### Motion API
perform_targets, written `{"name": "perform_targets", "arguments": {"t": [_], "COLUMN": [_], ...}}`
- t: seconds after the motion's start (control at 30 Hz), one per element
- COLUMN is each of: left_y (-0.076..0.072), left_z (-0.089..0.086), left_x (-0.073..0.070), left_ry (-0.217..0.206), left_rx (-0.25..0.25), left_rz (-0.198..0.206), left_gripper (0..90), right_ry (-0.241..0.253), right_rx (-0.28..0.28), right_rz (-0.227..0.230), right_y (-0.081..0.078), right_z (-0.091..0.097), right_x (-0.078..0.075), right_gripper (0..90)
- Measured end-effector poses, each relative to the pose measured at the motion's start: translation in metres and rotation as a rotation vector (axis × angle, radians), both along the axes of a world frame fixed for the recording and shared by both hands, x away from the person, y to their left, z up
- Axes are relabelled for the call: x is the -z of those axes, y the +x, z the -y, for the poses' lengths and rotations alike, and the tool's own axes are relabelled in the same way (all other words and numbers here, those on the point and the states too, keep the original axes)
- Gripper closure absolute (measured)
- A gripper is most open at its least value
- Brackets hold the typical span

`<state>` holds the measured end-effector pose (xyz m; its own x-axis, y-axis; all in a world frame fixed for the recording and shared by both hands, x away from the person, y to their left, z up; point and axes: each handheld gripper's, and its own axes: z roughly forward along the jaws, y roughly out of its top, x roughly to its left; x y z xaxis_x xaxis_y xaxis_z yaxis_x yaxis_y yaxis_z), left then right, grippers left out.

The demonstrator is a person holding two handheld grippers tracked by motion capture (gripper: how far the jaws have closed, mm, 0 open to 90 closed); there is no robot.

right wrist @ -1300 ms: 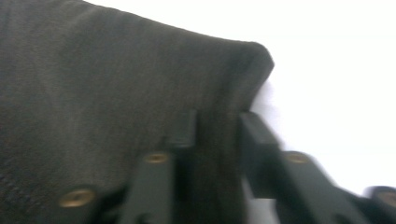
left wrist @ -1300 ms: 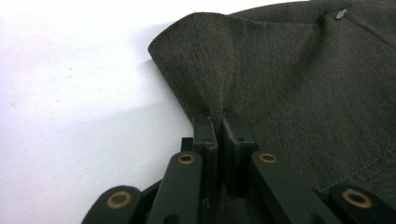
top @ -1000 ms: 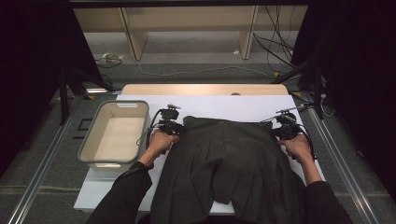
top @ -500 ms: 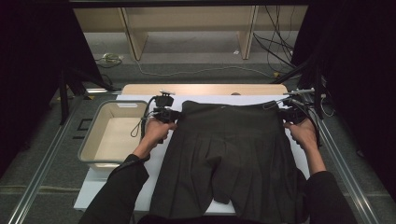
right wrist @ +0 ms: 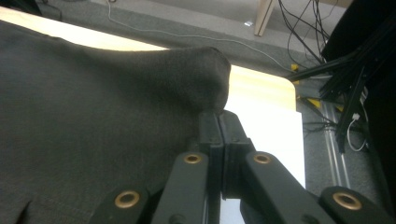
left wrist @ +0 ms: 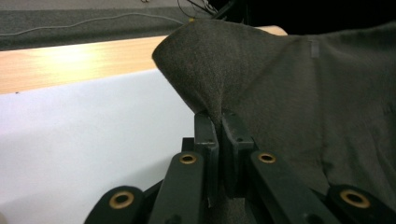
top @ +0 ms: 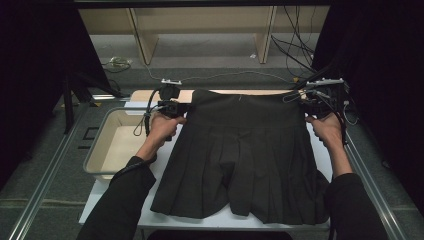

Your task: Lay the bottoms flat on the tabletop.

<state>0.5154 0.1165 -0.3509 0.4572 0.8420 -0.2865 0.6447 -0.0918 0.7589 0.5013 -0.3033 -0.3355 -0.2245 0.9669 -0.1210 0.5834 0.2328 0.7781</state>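
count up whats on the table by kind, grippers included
dark pleated skirt: 1
beige tray: 1
grippers: 2, the left gripper and the right gripper, each shut on a top corner of the skirt
white sheet under the skirt: 1
total: 5

The skirt covers most of the white table sheet; its hem corners are cut off by both gripper views. In the high view, the person's forearms leave the bottom edge. The tray is partly hidden behind the left sleeve.
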Motion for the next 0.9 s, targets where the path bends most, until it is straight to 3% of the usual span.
{"name": "perform_targets", "arguments": {"t": [0.1,0.27,0.4,0.53,0.73,0.9], "left_y": [0.002,0.003,0.002,0.002,0.0,-0.001], "left_z": [-0.002,-0.008,-0.006,-0.009,-0.008,-0.009], "left_x": [-0.005,-0.027,-0.03,-0.035,-0.044,-0.038], "left_ry": [-0.014,-0.071,-0.046,-0.062,-0.075,-0.063], "left_rx": [-0.01,-0.035,-0.023,-0.028,-0.024,-0.023], "left_rz": [0.01,0.057,0.06,0.072,0.095,0.083], "left_gripper": [86.0,86.0,86.0,86.1,86.0,86.0], "right_ry": [0.008,0.026,0.001,0.0,0.031,0.008], "right_rx": [0.006,0.029,0.016,0.021,0.035,0.028], "right_rz": [0.022,0.076,0.067,0.073,0.131,0.112], "right_y": [0.0,-0.001,-0.001,-0.001,-0.004,-0.003], "right_z": [0.002,0.003,-0.002,-0.001,0.001,-0.003], "right_x": [-0.01,-0.03,-0.028,-0.028,-0.048,-0.039], "right_gripper": [90.0,90.0,90.0,90.0,90.0,90.0]}}
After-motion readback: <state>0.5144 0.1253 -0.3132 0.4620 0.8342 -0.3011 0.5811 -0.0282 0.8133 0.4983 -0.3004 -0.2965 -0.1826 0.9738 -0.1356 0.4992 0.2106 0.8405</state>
